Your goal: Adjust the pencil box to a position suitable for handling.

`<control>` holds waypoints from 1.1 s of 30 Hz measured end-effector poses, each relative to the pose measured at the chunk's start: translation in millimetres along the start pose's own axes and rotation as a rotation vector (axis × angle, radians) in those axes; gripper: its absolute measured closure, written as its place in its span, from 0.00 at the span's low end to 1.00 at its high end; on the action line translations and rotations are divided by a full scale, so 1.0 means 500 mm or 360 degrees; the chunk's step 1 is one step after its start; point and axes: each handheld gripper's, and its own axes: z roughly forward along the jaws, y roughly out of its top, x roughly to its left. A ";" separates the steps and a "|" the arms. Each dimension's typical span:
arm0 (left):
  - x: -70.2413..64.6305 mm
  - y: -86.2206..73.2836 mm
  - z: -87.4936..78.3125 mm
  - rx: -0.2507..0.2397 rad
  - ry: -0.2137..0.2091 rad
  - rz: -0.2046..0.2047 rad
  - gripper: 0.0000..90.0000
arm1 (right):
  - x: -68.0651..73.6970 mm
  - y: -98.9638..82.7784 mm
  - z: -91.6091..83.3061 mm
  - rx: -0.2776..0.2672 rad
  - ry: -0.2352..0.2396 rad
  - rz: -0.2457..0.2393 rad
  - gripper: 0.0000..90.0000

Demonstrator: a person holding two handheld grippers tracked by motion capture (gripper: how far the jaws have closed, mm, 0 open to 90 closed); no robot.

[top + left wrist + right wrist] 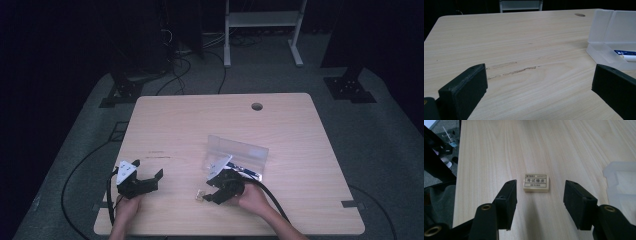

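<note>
Pale wood worktop carries everything under inspection. From the high view, my right hand-held gripper lies low over the near part of the worktop, its tips just short of a small cream eraser. Behind that gripper stands a clear plastic case with its lid raised. My left hand-held gripper rests well apart to the side, jaws spread and empty.

Left gripper view: both black jaws stand wide with bare wood between them. The clear plastic case sits ahead and off toward one jaw, a white pen with a blue label lying in its tray.

Right gripper view: the eraser lies flat on the worktop just ahead of the jaw tips, roughly centred in the gap and slightly toward the left jaw. The jaws are parted wider than the eraser and touch nothing; no grip is made. The printed face is up. The long axis runs across the gap, from one jaw toward the other, so the short ends face the pads.

Judgement: the step in hand is the approach to pick up the eraser. The next move calls for advancing and lowering the right hand-held gripper until the pads flank the short ends, then closing squarely so the eraser does not twist or skid on the wood.
</note>
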 end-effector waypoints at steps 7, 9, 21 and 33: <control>0.000 0.000 0.000 0.0003 0.0000 0.0002 0.00 | 0.003 0.008 0.016 0.0000 0.0008 -0.0007 0.48; 0.000 0.000 0.000 0.0000 0.0000 0.0000 0.00 | 0.004 0.009 0.021 0.0000 0.0010 -0.0011 0.48; 0.000 0.000 0.000 -0.0001 -0.0001 -0.0002 0.00 | 0.008 0.015 0.045 0.0022 0.0011 -0.0015 0.48; 0.000 0.000 0.000 0.0000 -0.0001 -0.0001 0.00 | 0.009 0.017 0.063 0.0051 0.0000 -0.0028 0.51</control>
